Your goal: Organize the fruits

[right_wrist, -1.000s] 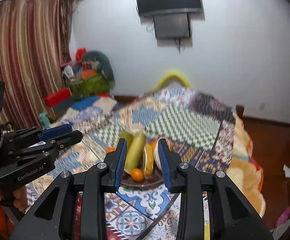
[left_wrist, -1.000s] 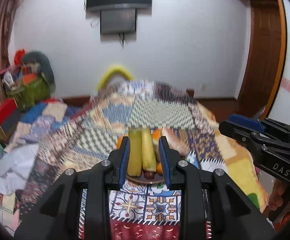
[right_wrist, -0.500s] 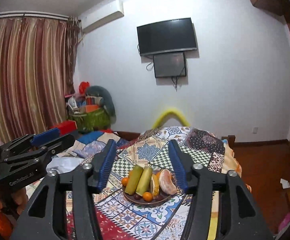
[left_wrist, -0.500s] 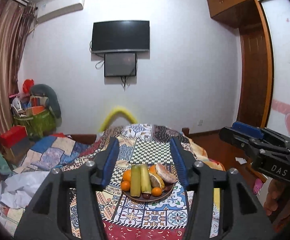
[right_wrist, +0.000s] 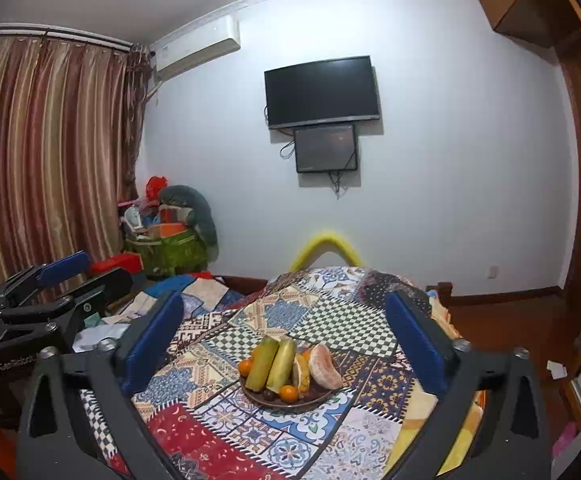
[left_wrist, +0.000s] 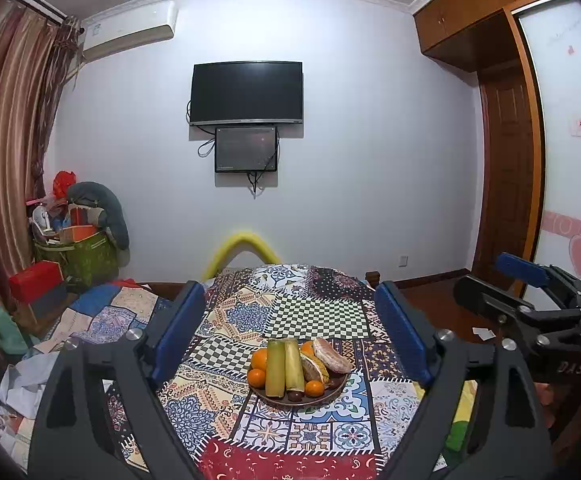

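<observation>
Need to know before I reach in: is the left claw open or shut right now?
Open. The left claw has its blue pads spread wide, with the fruit plate visible between them and nothing held.

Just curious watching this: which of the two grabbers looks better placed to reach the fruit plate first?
Hard to call: left gripper and right gripper both hang open, back from the plate, centred on it.

Left tongs (left_wrist: 290, 336) spread wide, level, holding nothing; right tongs (right_wrist: 286, 340) likewise, just beside them.
</observation>
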The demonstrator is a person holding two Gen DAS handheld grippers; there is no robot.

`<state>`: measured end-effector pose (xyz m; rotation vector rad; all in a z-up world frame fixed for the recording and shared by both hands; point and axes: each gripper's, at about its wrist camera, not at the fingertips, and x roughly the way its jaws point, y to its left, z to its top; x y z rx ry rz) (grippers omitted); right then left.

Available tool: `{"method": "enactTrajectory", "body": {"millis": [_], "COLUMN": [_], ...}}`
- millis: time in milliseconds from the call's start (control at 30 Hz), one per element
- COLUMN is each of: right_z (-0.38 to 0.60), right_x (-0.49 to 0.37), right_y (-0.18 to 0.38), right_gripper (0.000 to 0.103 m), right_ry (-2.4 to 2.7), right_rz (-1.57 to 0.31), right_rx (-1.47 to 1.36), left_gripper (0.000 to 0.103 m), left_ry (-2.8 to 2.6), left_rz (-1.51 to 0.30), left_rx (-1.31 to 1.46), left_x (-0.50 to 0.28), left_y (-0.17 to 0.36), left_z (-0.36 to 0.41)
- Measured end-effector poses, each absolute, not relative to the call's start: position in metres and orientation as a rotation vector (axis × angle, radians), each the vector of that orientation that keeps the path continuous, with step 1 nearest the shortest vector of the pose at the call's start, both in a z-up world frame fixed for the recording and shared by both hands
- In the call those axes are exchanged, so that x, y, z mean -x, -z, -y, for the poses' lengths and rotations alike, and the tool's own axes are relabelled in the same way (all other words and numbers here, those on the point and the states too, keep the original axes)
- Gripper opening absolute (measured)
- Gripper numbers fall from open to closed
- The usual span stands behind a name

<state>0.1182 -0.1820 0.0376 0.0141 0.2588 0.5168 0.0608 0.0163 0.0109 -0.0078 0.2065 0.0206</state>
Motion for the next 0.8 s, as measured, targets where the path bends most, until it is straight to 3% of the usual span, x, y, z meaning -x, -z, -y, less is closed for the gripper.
{"method": "enactTrajectory", "body": {"millis": [233, 800], "right_z": [0.1801, 0.1825], "right_x": [-0.1123, -0.1073], "right_y": [-0.0378, -0.0354], "right_gripper": [0.103, 0.103], "right_ry": [-0.513, -0.490], "right_rz": [-0.254, -0.248], "right_rx": [-0.006, -0.004], "left_gripper": [0.095, 0.100], "left_ry": [-0.015, -0.012], "left_rz": [-0.195, -0.188], "left_rx": [0.001, 0.028], "left_x": [-0.0544, -0.0556], "left_y": [-0.0088, -0.0068], "left_z": [-0.0136, -0.0142]}}
